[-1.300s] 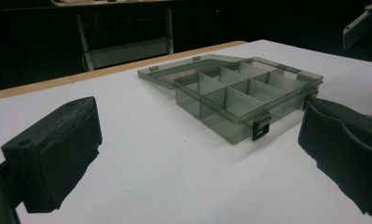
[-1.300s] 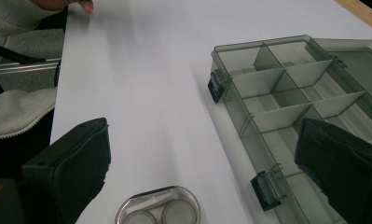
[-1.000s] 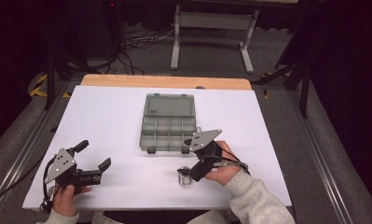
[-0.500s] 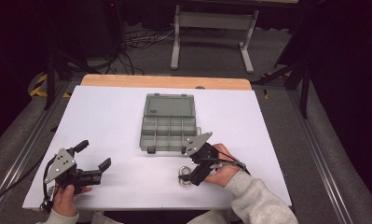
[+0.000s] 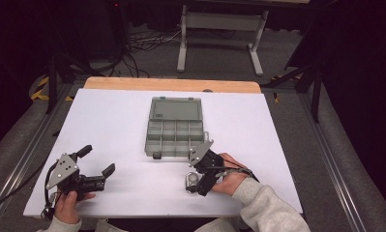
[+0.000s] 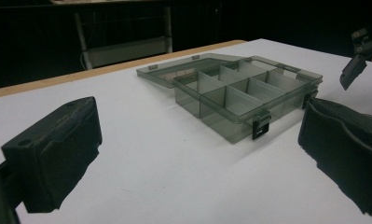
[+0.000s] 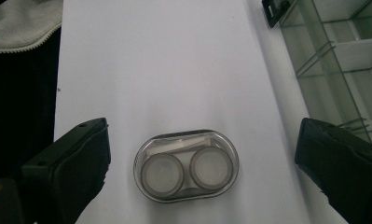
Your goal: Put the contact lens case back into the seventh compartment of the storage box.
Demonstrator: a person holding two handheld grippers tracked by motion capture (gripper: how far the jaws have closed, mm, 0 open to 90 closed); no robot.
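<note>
A smoky clear compartment box (image 5: 174, 130) lies open at the table's middle, lid folded back, its cells bare (image 6: 242, 93). A small oval clear case with two round lids (image 7: 186, 166) rests flat on the white table near the front edge (image 5: 192, 181). My right gripper (image 5: 199, 182) hovers over the case, open, one jaw on either side of it and apart from it (image 7: 195, 177). My left gripper (image 5: 96, 164) stands open at the front left with nothing between its jaws (image 6: 193, 158), pointing toward the box.
The white table (image 5: 108, 121) has a wooden strip (image 5: 171, 84) along its far edge. Beyond it stand a metal stand (image 5: 219, 34) and floor cables. A grey sleeve (image 5: 263, 208) comes in at the bottom right. The box's latch (image 6: 260, 126) faces the front.
My right gripper has tipped down and moved slightly toward the front, settling over the oval case. The left gripper has stayed put.
</note>
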